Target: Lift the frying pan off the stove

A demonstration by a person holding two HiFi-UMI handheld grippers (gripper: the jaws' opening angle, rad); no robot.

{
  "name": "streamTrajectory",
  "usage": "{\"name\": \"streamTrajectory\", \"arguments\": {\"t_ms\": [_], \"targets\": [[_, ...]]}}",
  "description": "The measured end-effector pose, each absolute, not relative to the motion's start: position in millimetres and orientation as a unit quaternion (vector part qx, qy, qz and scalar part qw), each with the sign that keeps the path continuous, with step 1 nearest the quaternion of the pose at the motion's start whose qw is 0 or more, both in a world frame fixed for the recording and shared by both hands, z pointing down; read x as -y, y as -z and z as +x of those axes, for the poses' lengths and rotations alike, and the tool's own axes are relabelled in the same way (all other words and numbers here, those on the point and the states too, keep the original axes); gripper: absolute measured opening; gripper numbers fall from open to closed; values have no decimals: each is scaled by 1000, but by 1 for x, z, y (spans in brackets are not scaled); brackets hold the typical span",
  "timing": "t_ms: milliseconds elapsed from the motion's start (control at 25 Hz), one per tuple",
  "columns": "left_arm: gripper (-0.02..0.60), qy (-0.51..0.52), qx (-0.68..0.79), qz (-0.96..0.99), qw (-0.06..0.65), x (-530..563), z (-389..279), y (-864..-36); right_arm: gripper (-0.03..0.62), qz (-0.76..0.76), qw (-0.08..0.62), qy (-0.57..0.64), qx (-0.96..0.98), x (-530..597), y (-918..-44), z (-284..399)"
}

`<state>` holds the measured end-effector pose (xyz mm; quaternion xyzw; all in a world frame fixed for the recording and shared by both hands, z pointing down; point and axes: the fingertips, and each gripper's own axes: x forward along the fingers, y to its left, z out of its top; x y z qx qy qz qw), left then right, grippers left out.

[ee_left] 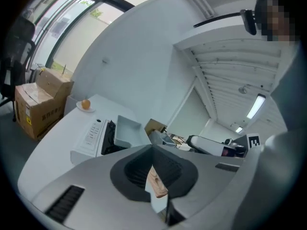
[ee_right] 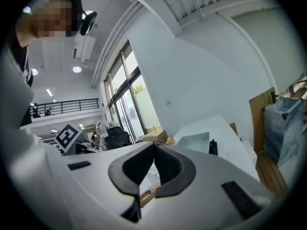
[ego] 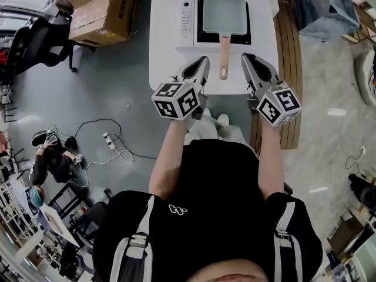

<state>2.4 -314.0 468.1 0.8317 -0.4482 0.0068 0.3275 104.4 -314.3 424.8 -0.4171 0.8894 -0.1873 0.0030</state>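
Observation:
A rectangular grey frying pan [ego: 223, 10] with a wooden handle [ego: 223, 56] sits on the black-topped stove [ego: 200, 37] at the far end of the white table [ego: 167, 57]. The handle points toward me. My left gripper [ego: 204, 59] hovers just left of the handle's end and my right gripper [ego: 246, 56] just right of it; both are shut and hold nothing. In the left gripper view the pan [ee_left: 125, 131] lies ahead beyond the shut jaws of that gripper [ee_left: 152, 148], with the handle [ee_left: 156, 182] below them. The right gripper view shows the pan [ee_right: 194, 142] past its own gripper [ee_right: 154, 145].
The stove's white control panel [ego: 186, 19] faces left. A small plate with an orange [ee_left: 85, 104] stands at the table's far left corner. Cardboard boxes [ego: 100, 10] sit on the floor to the left, wooden planks [ego: 288, 46] run along the table's right side, and cables [ego: 108, 140] lie on the floor.

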Motion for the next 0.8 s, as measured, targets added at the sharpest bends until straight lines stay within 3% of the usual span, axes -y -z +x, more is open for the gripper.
{"name": "streamTrajectory", "arguments": {"t_ms": [120, 160, 200, 360, 440, 520, 800], "targets": [[2, -1, 427, 827, 367, 317, 4, -483, 5, -416, -3, 215, -884, 319, -440, 106], [13, 2, 420, 825, 377, 318, 5, -487, 46, -409, -3, 229, -883, 320, -446, 105], [55, 4, 411, 825, 387, 319, 6, -491, 80, -403, -2, 243, -882, 321, -452, 104], [165, 12, 355, 825, 440, 315, 16, -510, 93, -391, 1, 297, -871, 328, -476, 101], [193, 29, 318, 825, 466, 314, 23, -515, 185, -375, 4, 330, -866, 332, -488, 98], [204, 51, 285, 823, 489, 313, 28, -517, 222, -364, 8, 361, -859, 337, -498, 97], [288, 15, 216, 830, 514, 308, 44, -537, 222, -298, 4, 440, -847, 345, -527, 87]]}}
